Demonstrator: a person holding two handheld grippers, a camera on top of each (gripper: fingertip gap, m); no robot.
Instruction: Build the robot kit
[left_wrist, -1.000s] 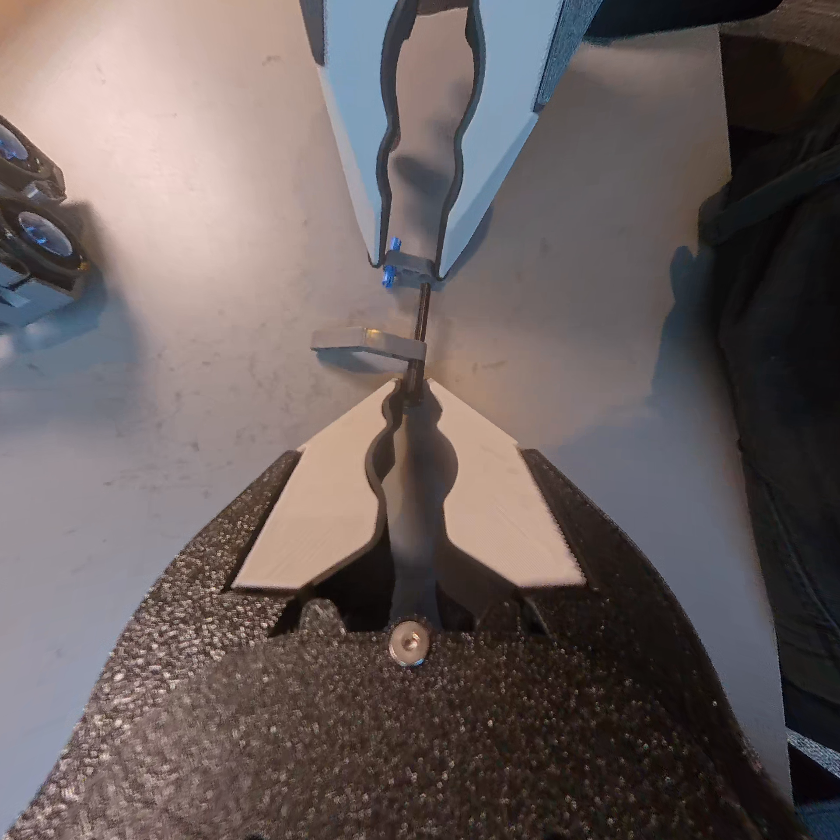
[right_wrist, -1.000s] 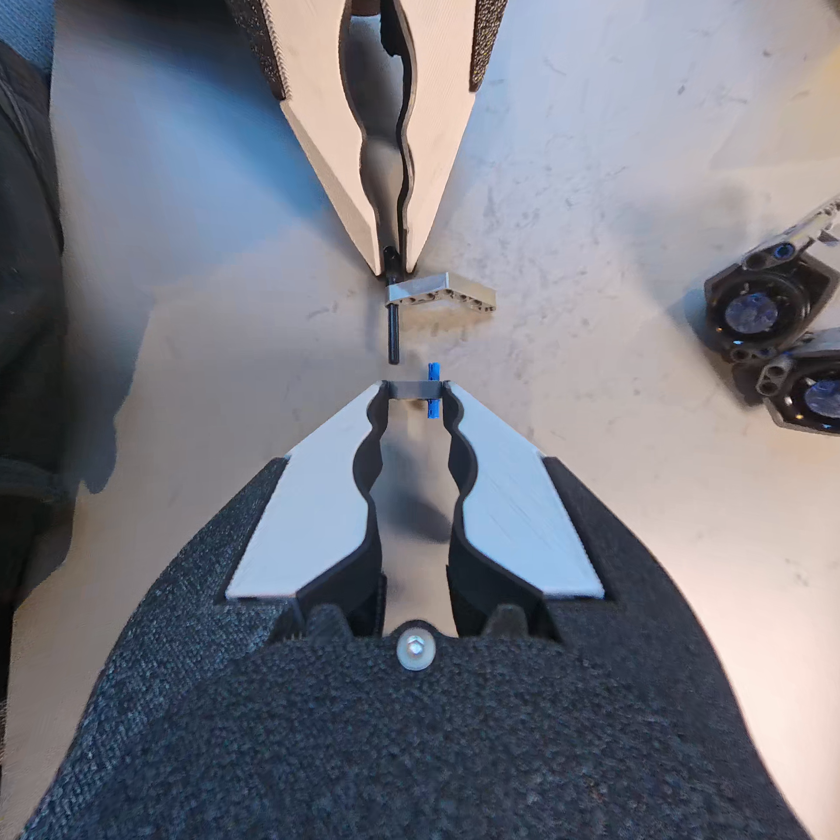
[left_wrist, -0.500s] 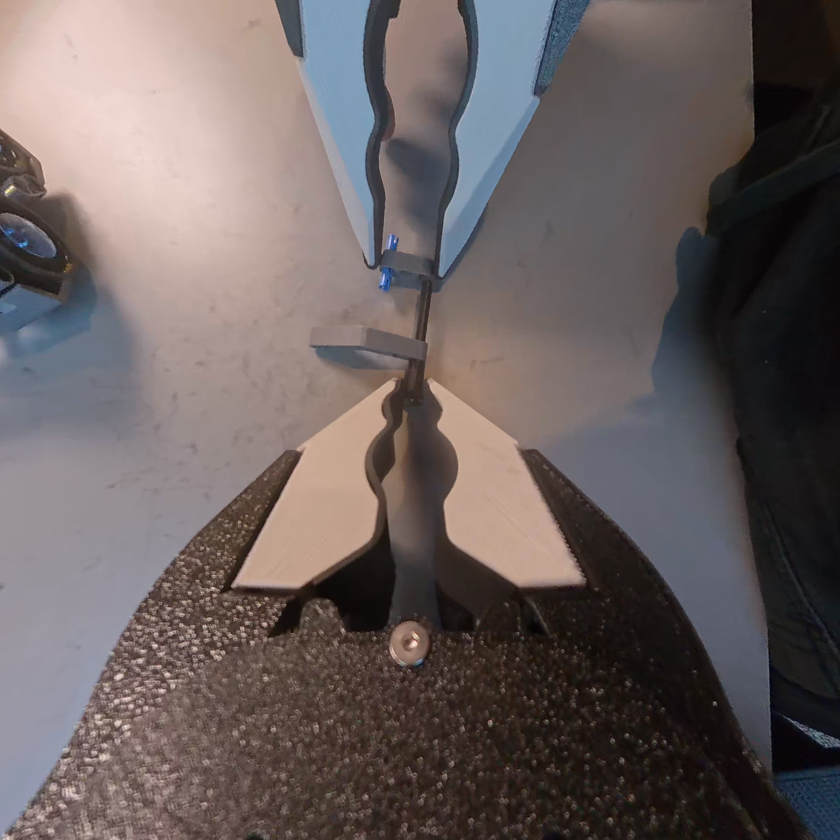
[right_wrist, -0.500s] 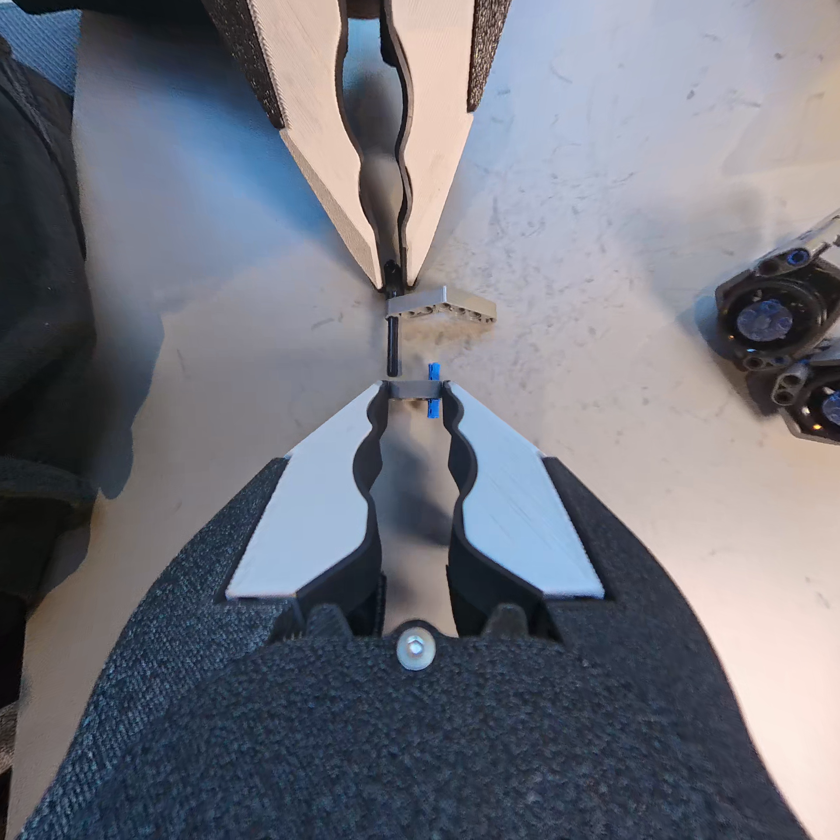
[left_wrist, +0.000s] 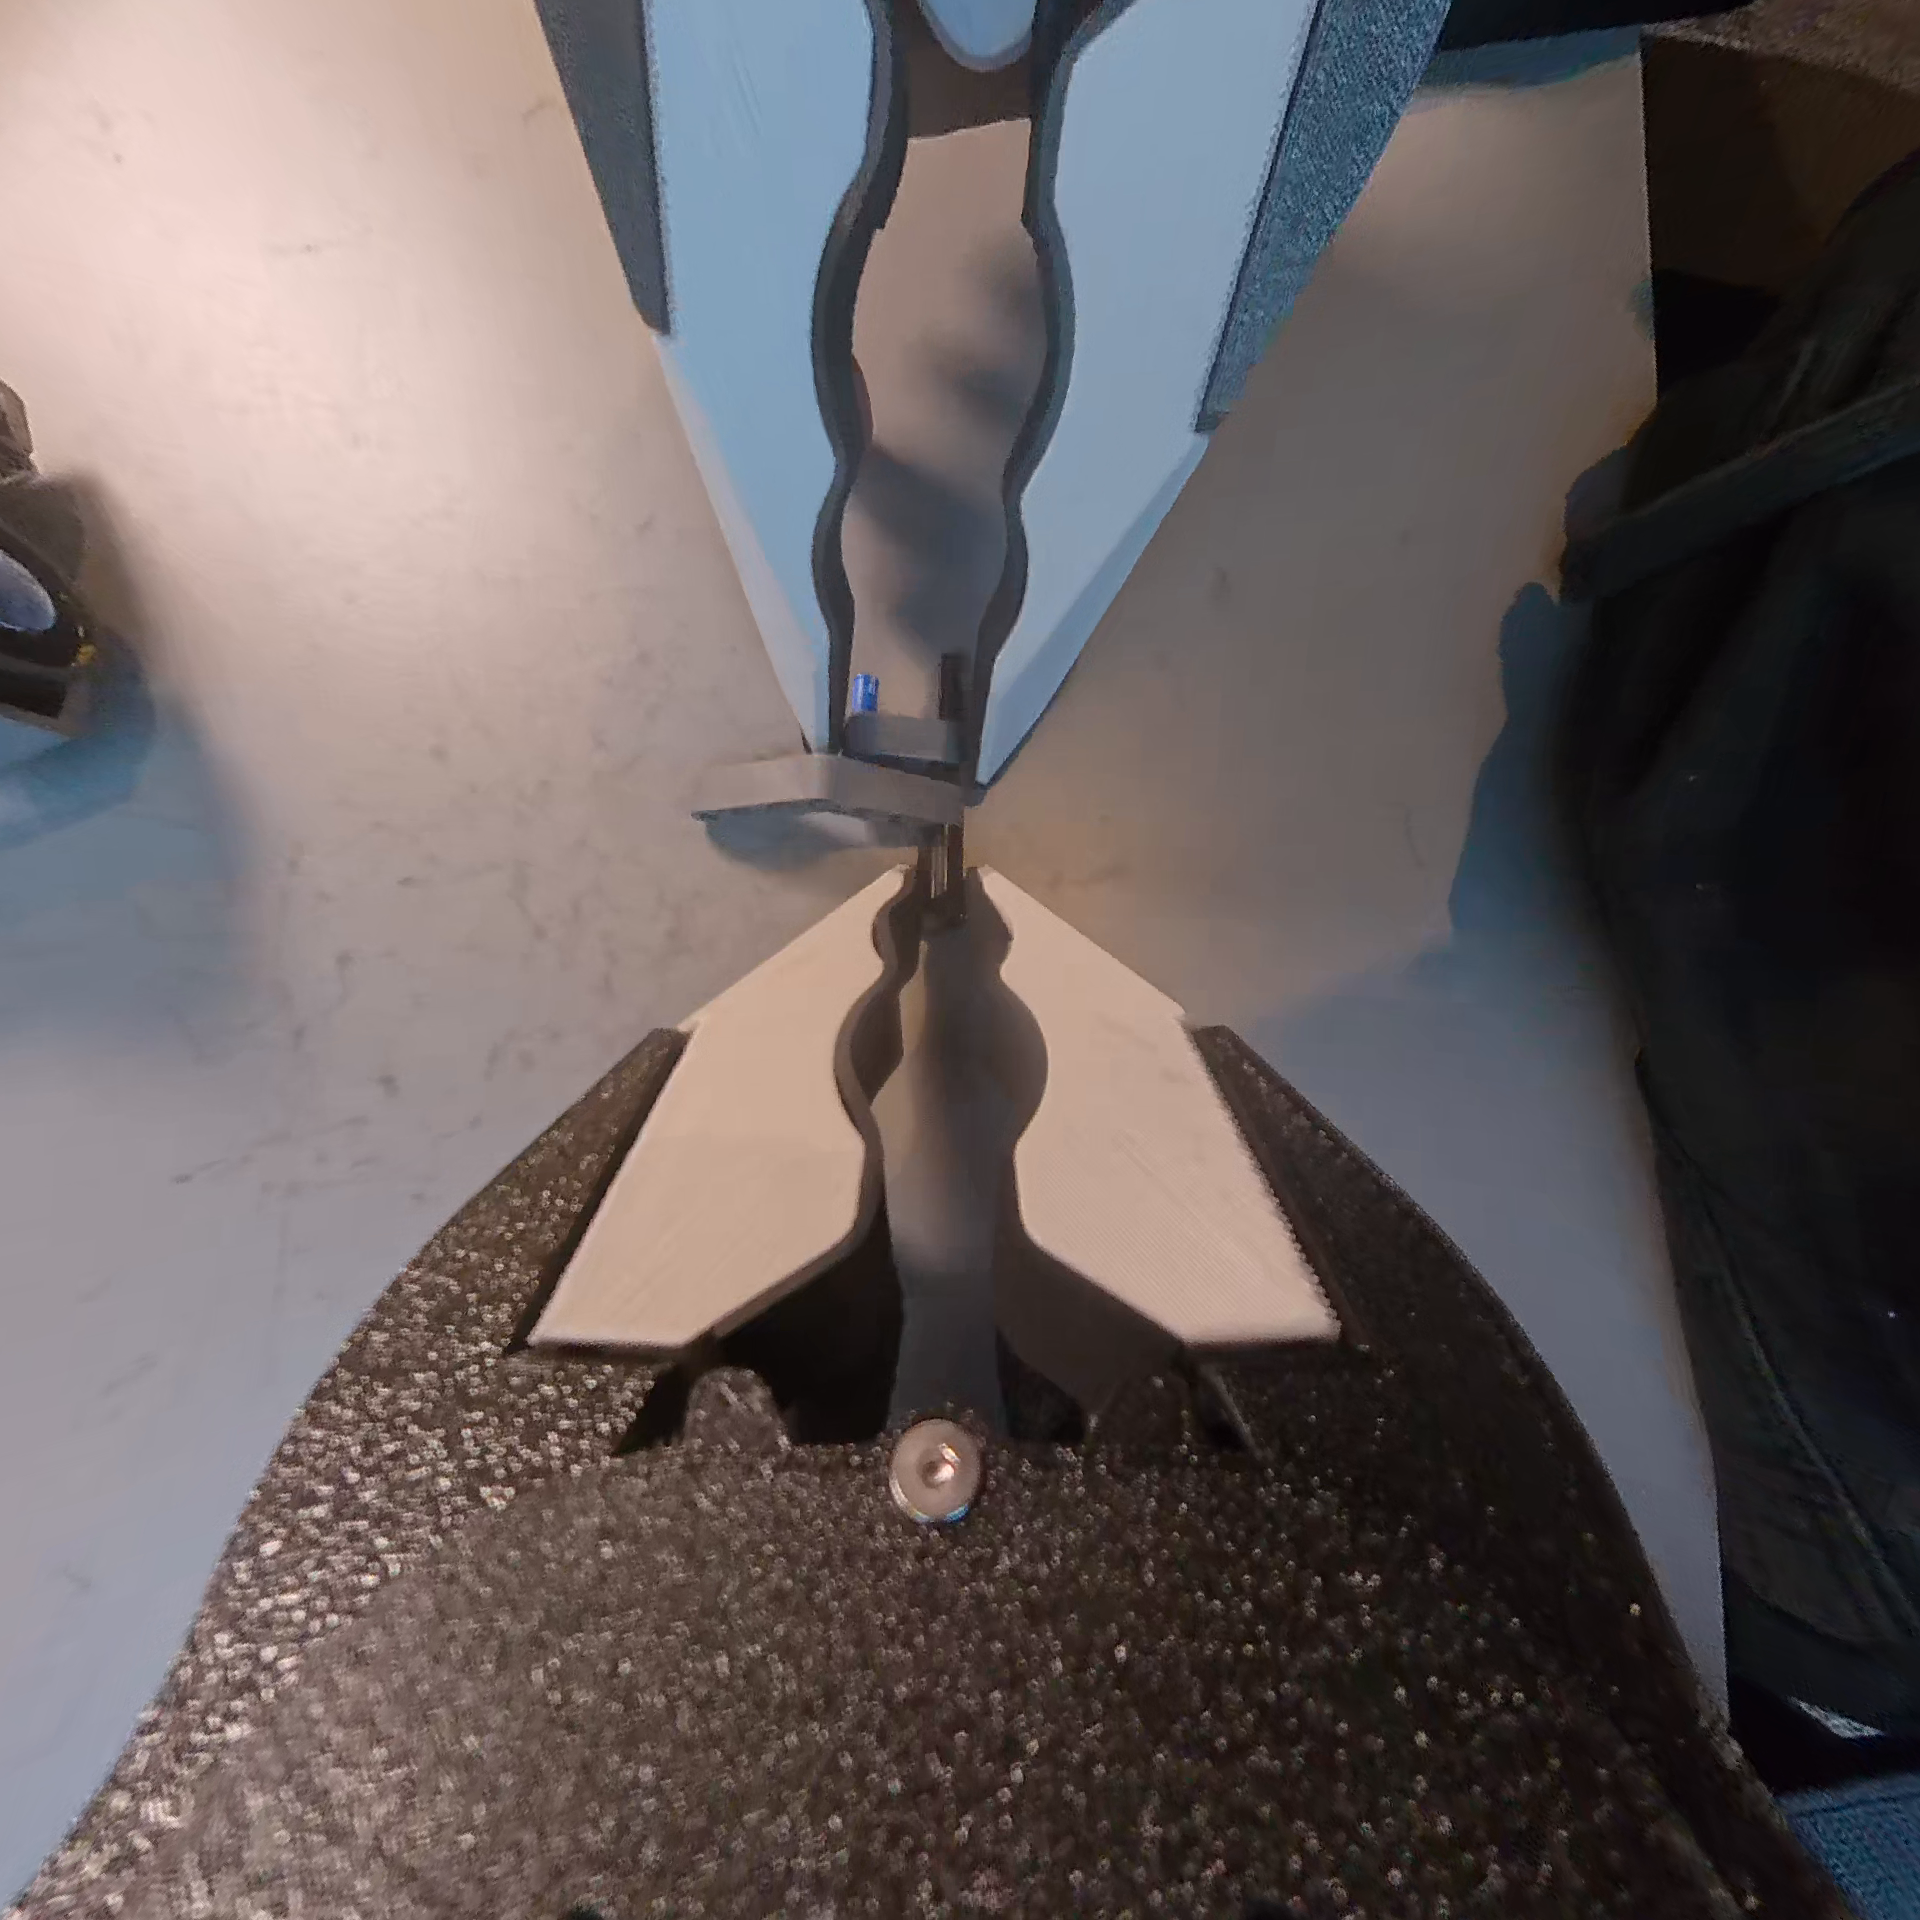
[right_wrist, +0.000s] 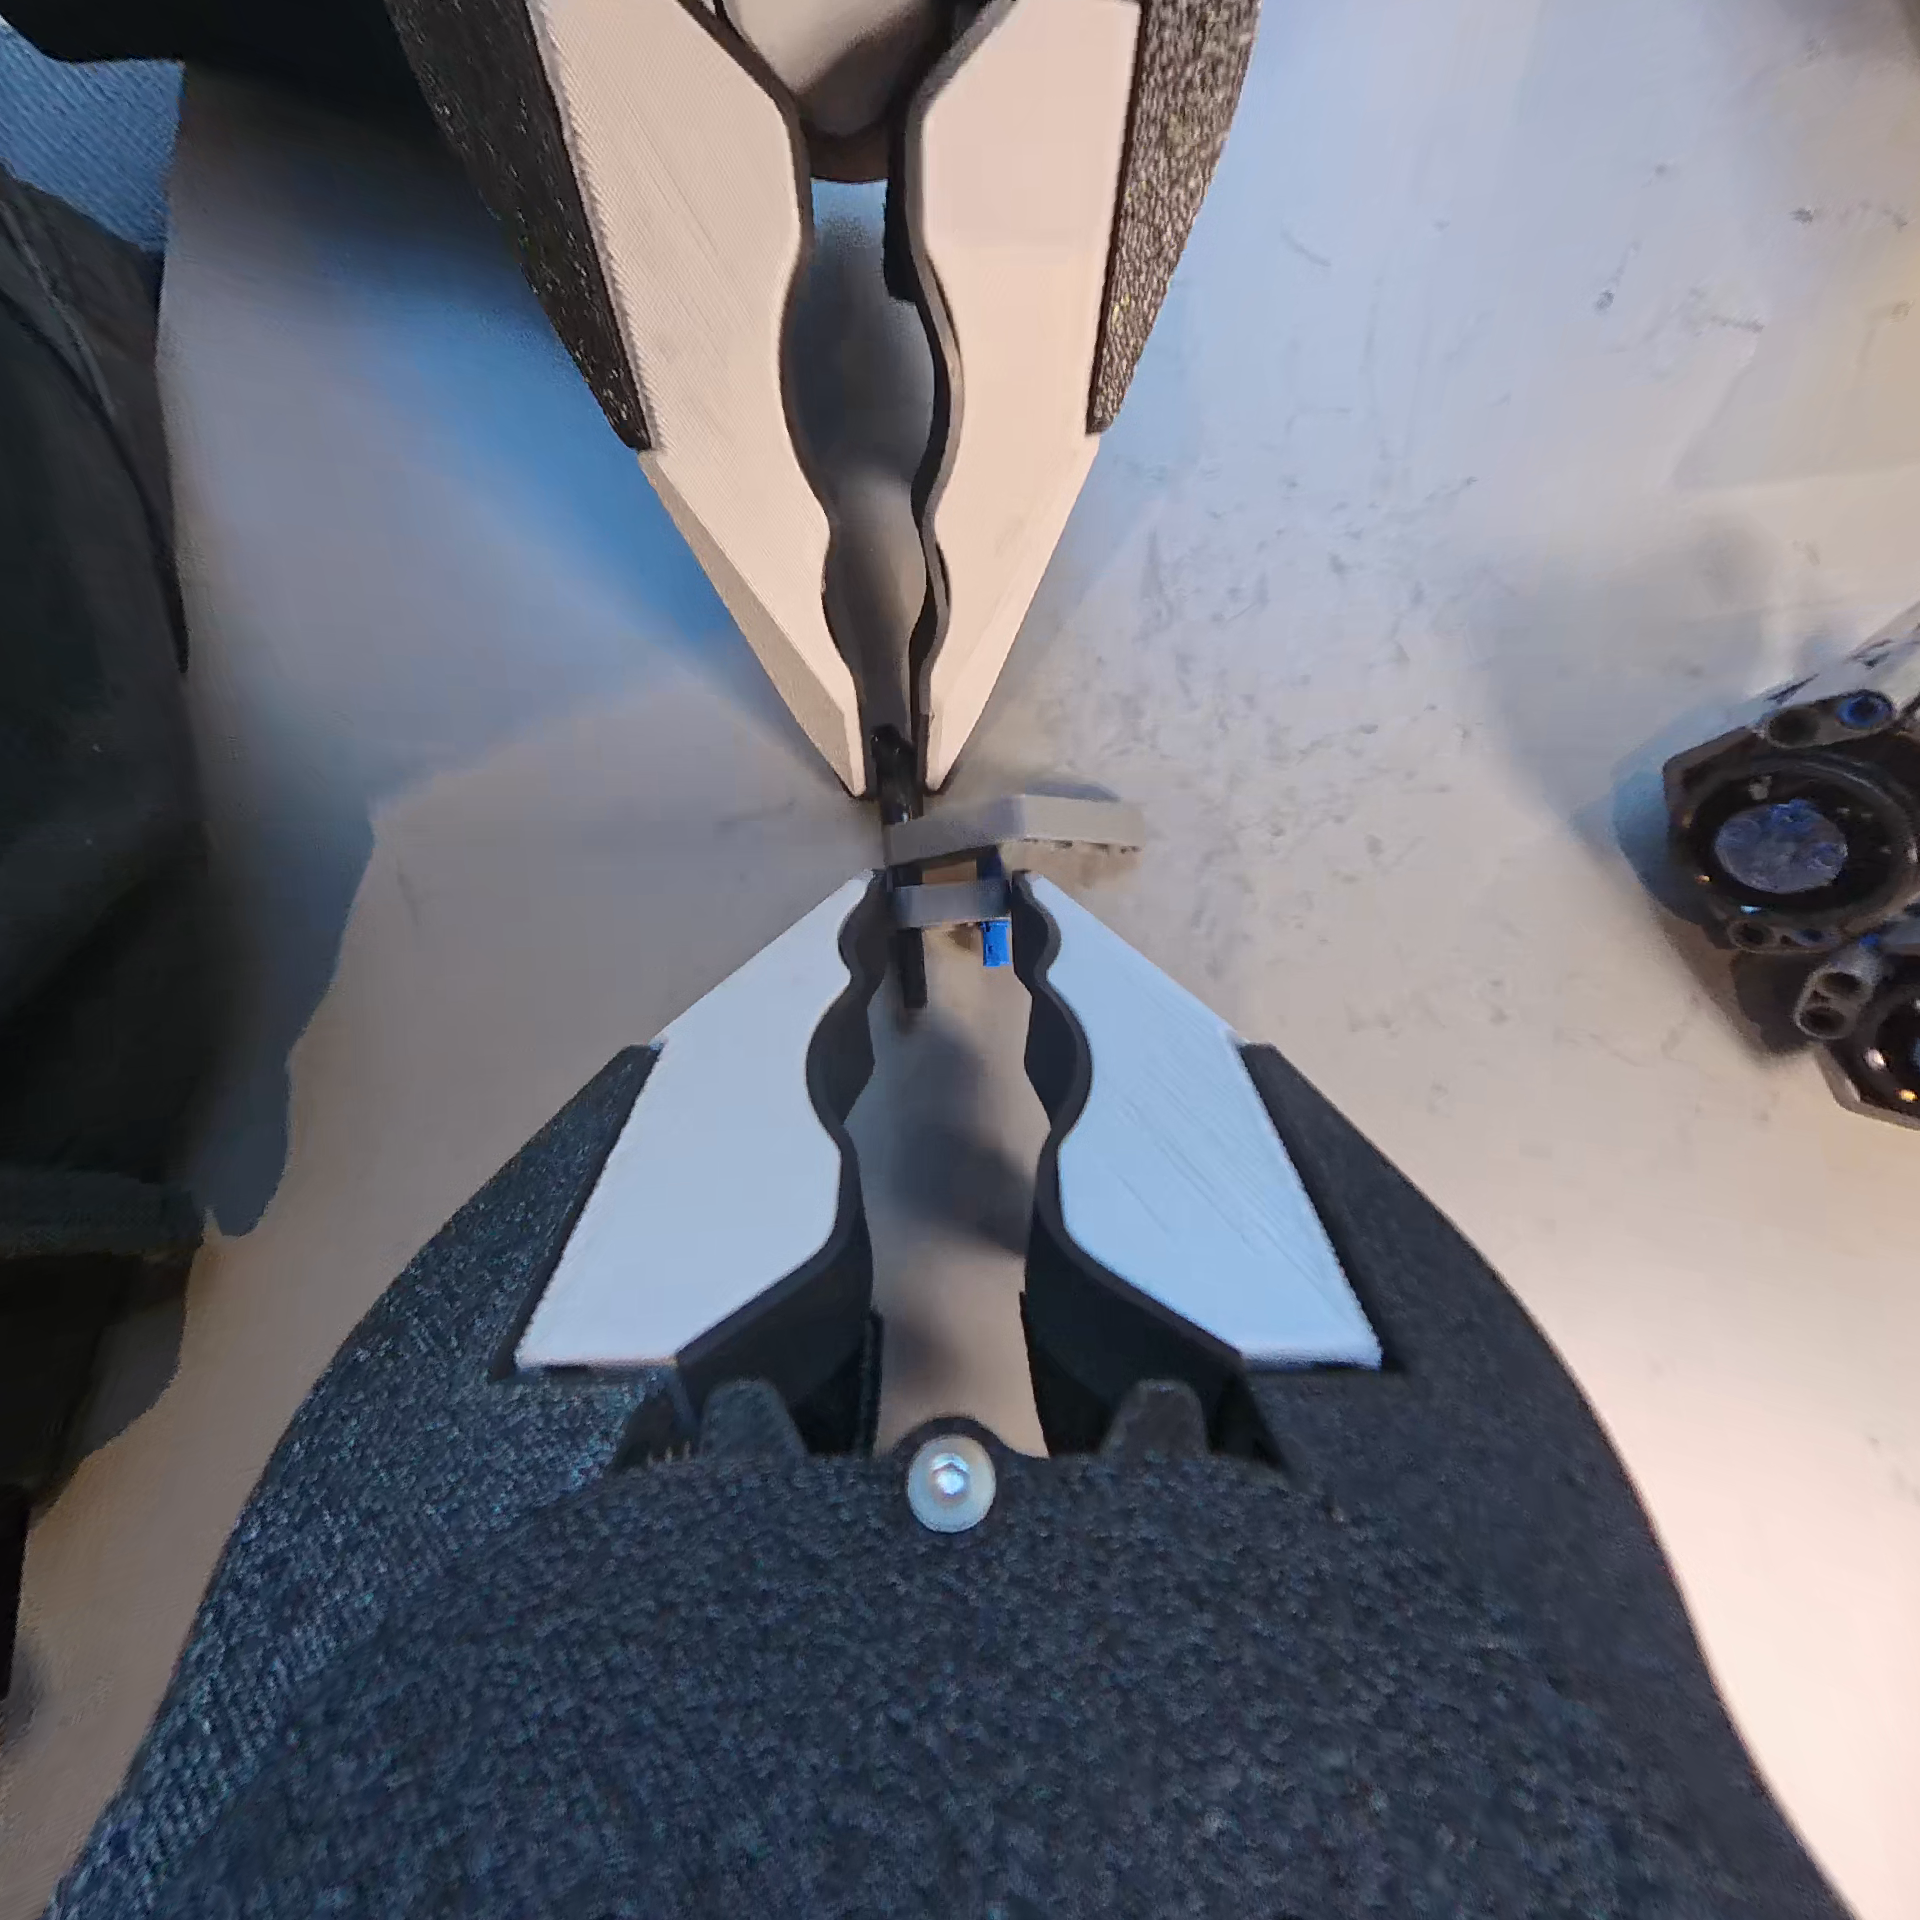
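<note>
My left gripper (left_wrist: 940, 883) is shut on a thin black axle (left_wrist: 940, 868) that runs through a grey angled beam (left_wrist: 821, 795). My right gripper (right_wrist: 940, 896) is shut on a small grey beam (right_wrist: 945, 902) with a blue pin (right_wrist: 994, 943) in it. The grippers meet tip to tip above the table. The axle (right_wrist: 912, 966) passes through the small beam, which sits against the angled beam (right_wrist: 1039, 826). The left wrist view shows the right gripper (left_wrist: 902, 732), the small beam (left_wrist: 899, 743), the pin (left_wrist: 864, 691) and the axle's tip. The right wrist view shows the left gripper (right_wrist: 894, 774).
A scuffed white table (right_wrist: 1403, 520) lies below. Black round wheel-like assemblies (right_wrist: 1808, 842) sit on the right in the right wrist view and at the left edge (left_wrist: 31, 623) in the left wrist view. Dark fabric (left_wrist: 1766, 935) hangs by the table edge; it also shows in the right wrist view (right_wrist: 73, 727). Left and right tips are no more than a few centimetres apart.
The two grippers have moved together. The black axle has slid through the small grey beam, which now sits against the angled beam instead of apart from it.
</note>
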